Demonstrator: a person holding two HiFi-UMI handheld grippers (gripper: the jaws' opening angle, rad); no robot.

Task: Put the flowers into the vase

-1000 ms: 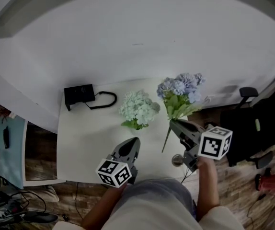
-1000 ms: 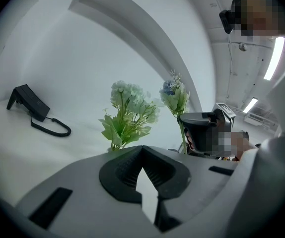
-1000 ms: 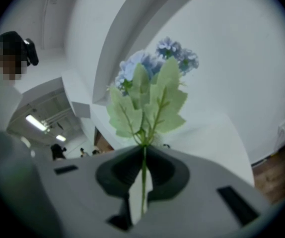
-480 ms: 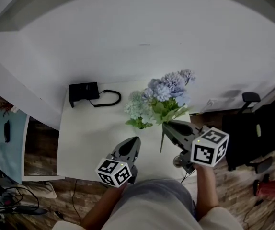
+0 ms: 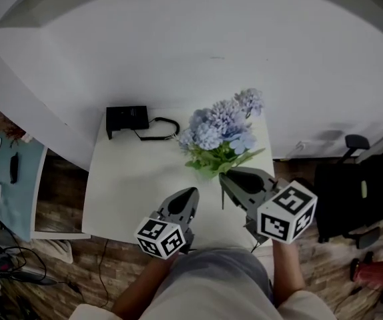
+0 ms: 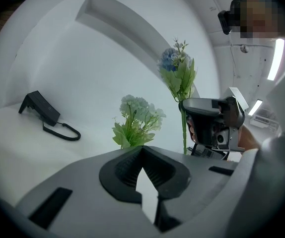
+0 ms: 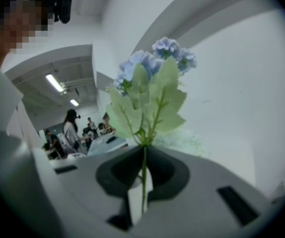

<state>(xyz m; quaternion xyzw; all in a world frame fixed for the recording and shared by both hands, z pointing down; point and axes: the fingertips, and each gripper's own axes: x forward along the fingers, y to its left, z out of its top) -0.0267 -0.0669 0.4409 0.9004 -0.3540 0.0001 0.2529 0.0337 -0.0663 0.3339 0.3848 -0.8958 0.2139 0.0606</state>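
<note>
My right gripper (image 5: pixel 223 176) is shut on the thin green stem of a bunch of blue flowers (image 5: pixel 221 119), which stands up above the white table (image 5: pixel 125 192). In the right gripper view the stem (image 7: pixel 144 172) runs between the closed jaws, with leaves and blue heads (image 7: pixel 152 58) above. A pale green-white bunch (image 6: pixel 137 118) stands upright on the table behind my left gripper (image 6: pixel 143 150); its base is hidden. In the head view the blue bunch covers most of it. My left gripper (image 5: pixel 190 192) hangs shut and empty over the table's front. No vase shows clearly.
A black device (image 5: pixel 127 119) with a looped cable (image 5: pixel 165 129) lies at the table's back left. A white wall rises behind. A black office chair (image 5: pixel 358 179) stands right of the table, a teal desk (image 5: pixel 11 179) to the left. People stand far off in the right gripper view.
My right gripper has carried the blue flowers leftward and a little up while rolling, so they now cover the pale bunch in the head view. The left gripper has barely shifted.
</note>
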